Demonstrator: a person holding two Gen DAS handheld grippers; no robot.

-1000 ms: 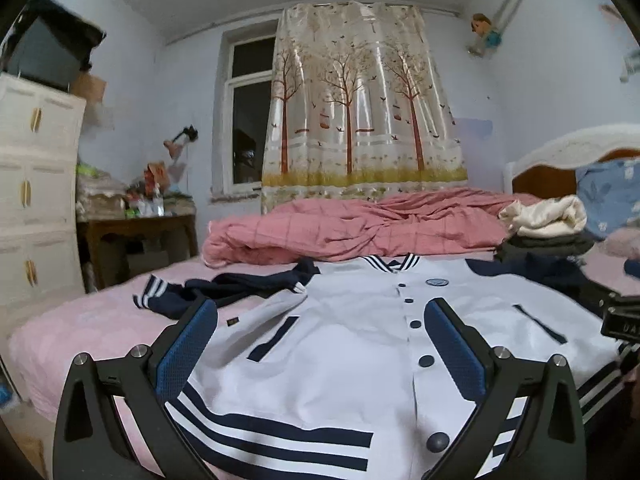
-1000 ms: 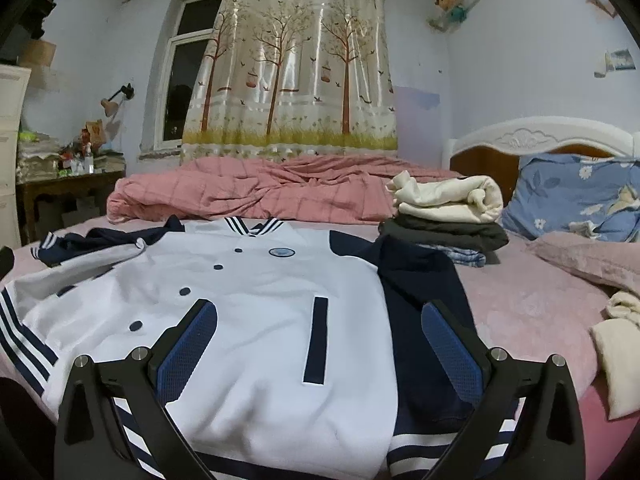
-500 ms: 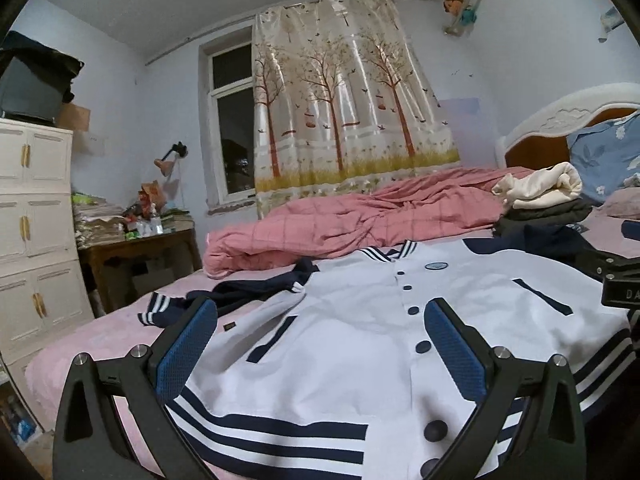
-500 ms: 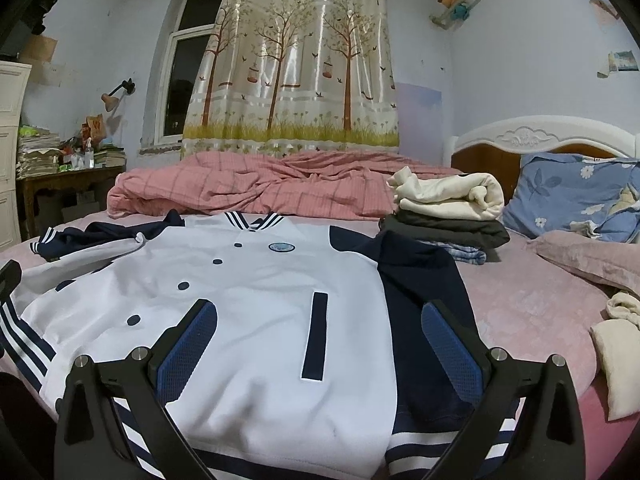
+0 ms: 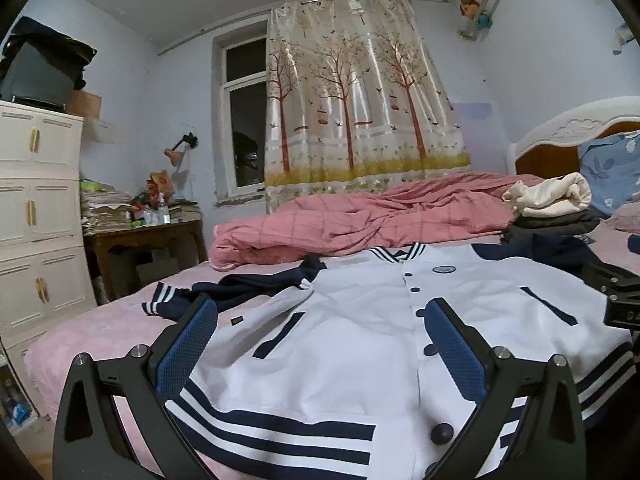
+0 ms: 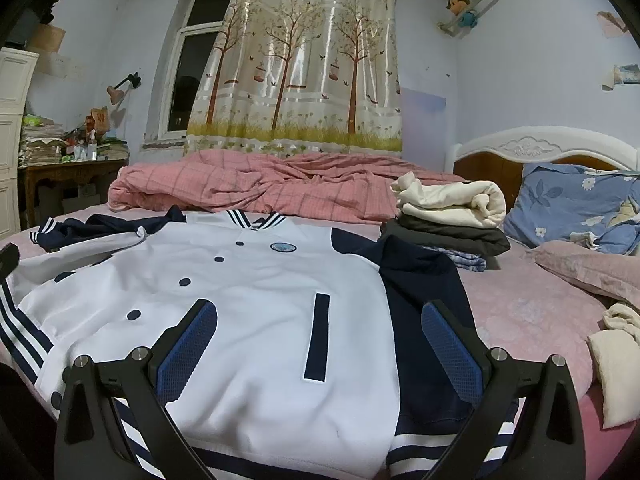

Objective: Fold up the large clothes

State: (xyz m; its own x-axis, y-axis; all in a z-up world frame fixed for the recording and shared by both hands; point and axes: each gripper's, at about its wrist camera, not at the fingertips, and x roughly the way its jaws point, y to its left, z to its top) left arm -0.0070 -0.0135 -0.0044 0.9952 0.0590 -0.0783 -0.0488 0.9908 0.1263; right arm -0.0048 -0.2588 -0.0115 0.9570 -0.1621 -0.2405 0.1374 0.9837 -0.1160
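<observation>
Fingers point(image 5: 188, 344) apart over jacket point(image 5: 360, 320), pink bed point(image 6: 528, 312), prob. bedroom

The bed point(image 6: 532, 316) has a pink sheet. On it lies a white and navy jacket point(image 6: 248, 308), spread flat. Behind the jacket lies a crumpled pink blanket point(image 6: 280, 192), and beside it stand a pile of folded clothes point(image 6: 448, 220) and a blue pillow point(image 6: 580, 208).

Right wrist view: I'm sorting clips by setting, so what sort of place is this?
A home bedroom: a bed with a white headboard, a blue floral pillow, and a tree-print curtain over the window.
</observation>
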